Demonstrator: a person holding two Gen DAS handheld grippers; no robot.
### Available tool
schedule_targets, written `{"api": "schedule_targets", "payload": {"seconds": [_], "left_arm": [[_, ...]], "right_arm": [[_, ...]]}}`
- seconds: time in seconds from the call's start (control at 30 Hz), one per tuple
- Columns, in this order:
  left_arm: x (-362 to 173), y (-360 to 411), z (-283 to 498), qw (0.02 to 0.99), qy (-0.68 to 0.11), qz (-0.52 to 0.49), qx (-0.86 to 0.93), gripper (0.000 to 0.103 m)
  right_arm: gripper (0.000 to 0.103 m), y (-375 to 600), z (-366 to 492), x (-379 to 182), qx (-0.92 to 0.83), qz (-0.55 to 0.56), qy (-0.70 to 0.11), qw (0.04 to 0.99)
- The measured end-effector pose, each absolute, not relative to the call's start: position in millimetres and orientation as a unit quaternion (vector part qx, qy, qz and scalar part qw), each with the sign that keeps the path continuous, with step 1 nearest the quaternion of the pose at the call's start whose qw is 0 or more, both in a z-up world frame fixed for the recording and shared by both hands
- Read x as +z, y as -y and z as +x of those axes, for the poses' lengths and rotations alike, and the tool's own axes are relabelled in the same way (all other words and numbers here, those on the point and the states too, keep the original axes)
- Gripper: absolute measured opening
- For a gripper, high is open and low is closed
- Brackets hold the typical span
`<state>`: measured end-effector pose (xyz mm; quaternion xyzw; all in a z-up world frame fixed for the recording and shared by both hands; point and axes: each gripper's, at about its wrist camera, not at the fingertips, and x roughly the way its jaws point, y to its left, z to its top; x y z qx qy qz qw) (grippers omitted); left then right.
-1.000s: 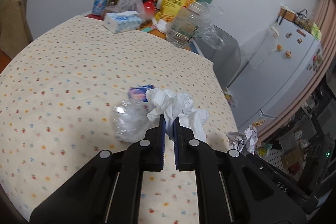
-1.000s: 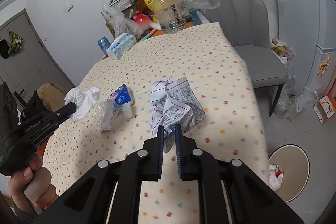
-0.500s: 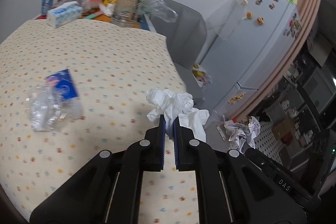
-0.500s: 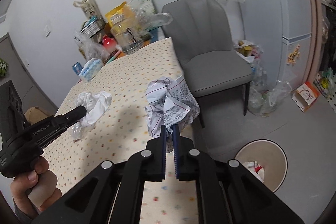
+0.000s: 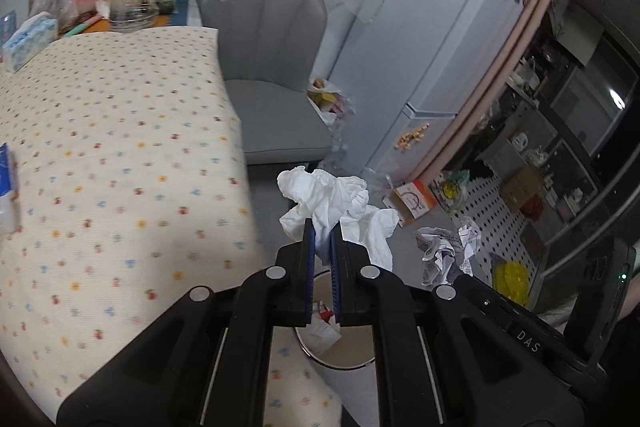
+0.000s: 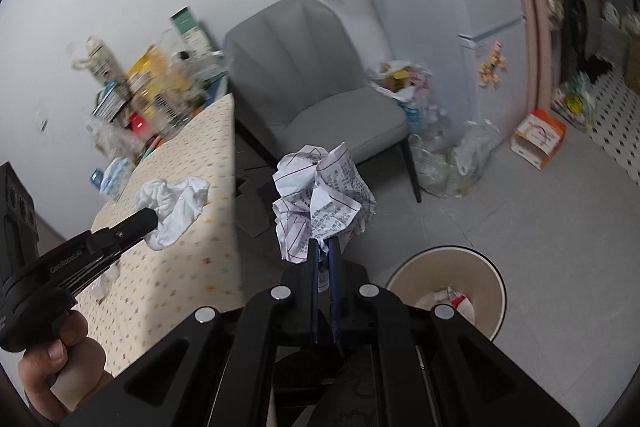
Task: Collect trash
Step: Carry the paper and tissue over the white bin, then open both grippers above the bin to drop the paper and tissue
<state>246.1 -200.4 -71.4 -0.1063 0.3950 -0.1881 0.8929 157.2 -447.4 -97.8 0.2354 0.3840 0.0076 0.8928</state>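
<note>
My left gripper (image 5: 323,227) is shut on a crumpled white tissue (image 5: 332,203) and holds it in the air past the table's right edge, above a round beige trash bin (image 5: 340,347). My right gripper (image 6: 323,247) is shut on a crumpled ball of printed paper (image 6: 320,199), held above the floor just left of the bin (image 6: 448,291). The left gripper with its tissue (image 6: 174,207) shows in the right wrist view over the table edge. The paper ball (image 5: 444,251) shows in the left wrist view, lower right.
The table with the dotted cloth (image 5: 100,167) lies to the left, with a tissue box (image 5: 28,43) and clutter at its far end. A grey chair (image 6: 320,99) stands behind the bin. A fridge (image 5: 432,47), plastic bags (image 6: 448,155) and an orange box (image 6: 540,139) stand on the right.
Both grippers have swung right, away from the tabletop and out past its edge, each still holding its trash. The bin has come into view beneath them.
</note>
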Motion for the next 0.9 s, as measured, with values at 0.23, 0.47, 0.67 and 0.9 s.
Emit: {"api": "schedule_targets", "payload": {"seconds": [0.23, 0.47, 0.67, 0.9], "left_arm": [[-84.1, 239.2, 253.8, 0.884, -0.411, -0.086, -0.205, 0.008], [-97.9, 263.5, 253.9, 0.876, -0.426, -0.067, -0.215, 0.008], [-109.2, 290.7, 250.3, 0.864, -0.443, -0.051, -0.235, 0.008], [-117.1, 326.9, 242.5, 0.843, -0.459, -0.049, -0.276, 0.043]], "right_arm": [[0.021, 488.4, 162.7, -132.3, -0.012, 0.271, -0.396, 0.877], [0.059, 525.4, 155.7, -167.0, -0.046, 0.303, -0.408, 0.860], [0.065, 551.0, 130.7, -159.5, -0.071, 0.304, -0.392, 0.865], [0.069, 584.2, 98.9, -136.0, -0.107, 0.316, -0.358, 0.872]]}}
